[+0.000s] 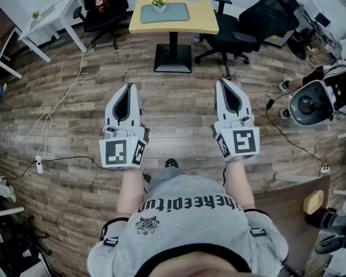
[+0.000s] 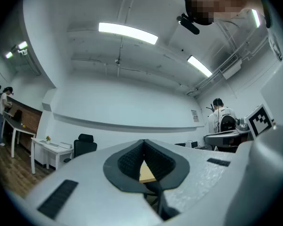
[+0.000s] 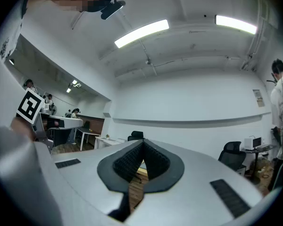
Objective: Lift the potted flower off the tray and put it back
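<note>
The left gripper (image 1: 128, 88) and right gripper (image 1: 222, 82) point ahead, jaws closed and empty. Nothing to grasp yet: potted flower (image 1: 158, 2) on tray (image 1: 174, 14), well apart.

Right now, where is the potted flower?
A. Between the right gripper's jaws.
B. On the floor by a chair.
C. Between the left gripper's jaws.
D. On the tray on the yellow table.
D: the potted flower stands on the tray, at its far left corner, on the yellow table.
</note>
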`<state>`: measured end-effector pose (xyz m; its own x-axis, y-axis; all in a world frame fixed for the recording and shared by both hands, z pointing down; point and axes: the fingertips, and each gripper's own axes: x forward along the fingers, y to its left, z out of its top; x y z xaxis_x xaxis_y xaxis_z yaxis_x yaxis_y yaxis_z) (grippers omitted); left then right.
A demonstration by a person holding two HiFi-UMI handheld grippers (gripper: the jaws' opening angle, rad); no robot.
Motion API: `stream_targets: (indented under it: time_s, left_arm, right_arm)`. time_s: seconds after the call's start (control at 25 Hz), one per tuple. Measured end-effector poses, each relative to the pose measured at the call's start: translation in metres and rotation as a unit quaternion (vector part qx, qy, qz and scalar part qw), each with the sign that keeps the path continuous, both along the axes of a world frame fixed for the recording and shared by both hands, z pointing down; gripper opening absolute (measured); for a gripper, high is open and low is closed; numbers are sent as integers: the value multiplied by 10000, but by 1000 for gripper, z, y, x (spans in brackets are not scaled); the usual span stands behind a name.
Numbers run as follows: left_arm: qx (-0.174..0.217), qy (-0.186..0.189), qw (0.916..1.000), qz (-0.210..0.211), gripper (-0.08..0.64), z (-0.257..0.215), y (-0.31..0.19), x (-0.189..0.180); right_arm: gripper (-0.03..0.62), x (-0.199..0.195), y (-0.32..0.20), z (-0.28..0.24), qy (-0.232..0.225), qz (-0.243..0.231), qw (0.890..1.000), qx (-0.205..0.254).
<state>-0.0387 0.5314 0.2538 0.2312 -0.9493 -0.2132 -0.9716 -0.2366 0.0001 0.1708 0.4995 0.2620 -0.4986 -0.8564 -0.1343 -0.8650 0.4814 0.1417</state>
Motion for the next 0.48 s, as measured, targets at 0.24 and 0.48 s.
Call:
stream_targets:
  time_s: [0.24,0.48]
  left_arm:
    - [2,3,10000,24,5,-1,1,-2]
    - [28,-11,10000,70,5,-1,-6,-7]
  right_arm:
    - [-14,-4,1,-2,13,-4,10000,2]
    - [-14,-8,-3,-1,16,53,10000,19]
